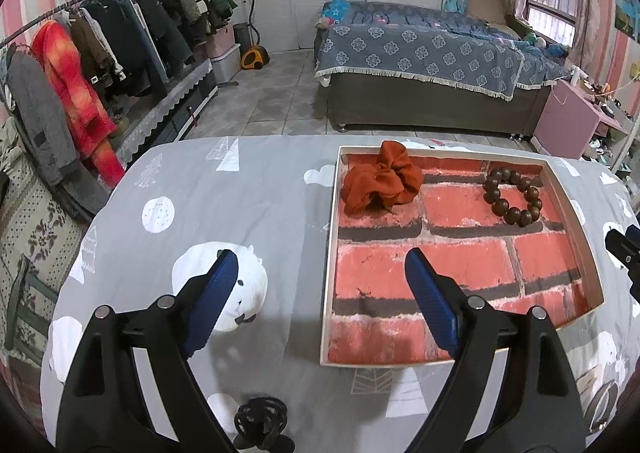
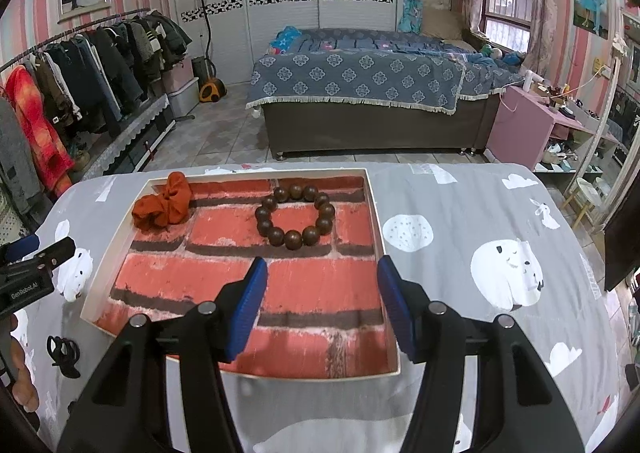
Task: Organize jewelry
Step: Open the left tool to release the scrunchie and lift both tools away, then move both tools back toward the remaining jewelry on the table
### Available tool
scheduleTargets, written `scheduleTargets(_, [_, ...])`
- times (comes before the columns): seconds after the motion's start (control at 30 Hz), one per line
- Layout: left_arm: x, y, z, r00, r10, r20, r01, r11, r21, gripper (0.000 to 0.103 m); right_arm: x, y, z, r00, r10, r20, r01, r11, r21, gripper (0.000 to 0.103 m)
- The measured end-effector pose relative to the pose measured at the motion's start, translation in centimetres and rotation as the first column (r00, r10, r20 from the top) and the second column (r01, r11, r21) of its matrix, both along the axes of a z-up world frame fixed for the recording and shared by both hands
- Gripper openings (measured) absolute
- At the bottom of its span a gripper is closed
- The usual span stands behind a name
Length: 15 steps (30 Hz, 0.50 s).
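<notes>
A shallow white-rimmed tray [image 1: 330, 237] lined with a red brick pattern lies on the grey tablecloth; it also shows in the right wrist view [image 2: 378, 221]. In it lie an orange scrunchie [image 1: 380, 183] [image 2: 162, 207] at the far left corner and a dark wooden bead bracelet [image 1: 514, 197] [image 2: 296, 215]. A black hair tie [image 1: 260, 419] [image 2: 64, 355] lies on the cloth left of the tray's near corner. My left gripper [image 1: 320, 265] is open and empty, above the tray's left rim. My right gripper [image 2: 322, 273] is open and empty, above the tray's near right part.
The table is covered by a grey cloth [image 1: 248, 193] with white prints. Beyond its far edge are a tiled floor, a clothes rack [image 1: 100, 41] at the left, a bed [image 1: 420, 53] and a pink cabinet [image 1: 568, 117] at the right.
</notes>
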<state>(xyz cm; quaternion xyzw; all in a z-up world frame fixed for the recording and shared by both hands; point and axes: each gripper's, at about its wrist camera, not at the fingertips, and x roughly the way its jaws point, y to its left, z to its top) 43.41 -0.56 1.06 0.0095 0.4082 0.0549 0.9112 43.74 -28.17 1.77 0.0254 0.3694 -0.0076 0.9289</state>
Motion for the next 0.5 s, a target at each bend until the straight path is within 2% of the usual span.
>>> scheduleTargets(0.5, [-1.8,0.2,0.1,1.000,-0.006,0.011,0.006,1.000,-0.008,0.083,-1.2,0.7,-0.2,1.000,0.005,0.005,-0.005,1.000,-0.001,0.057])
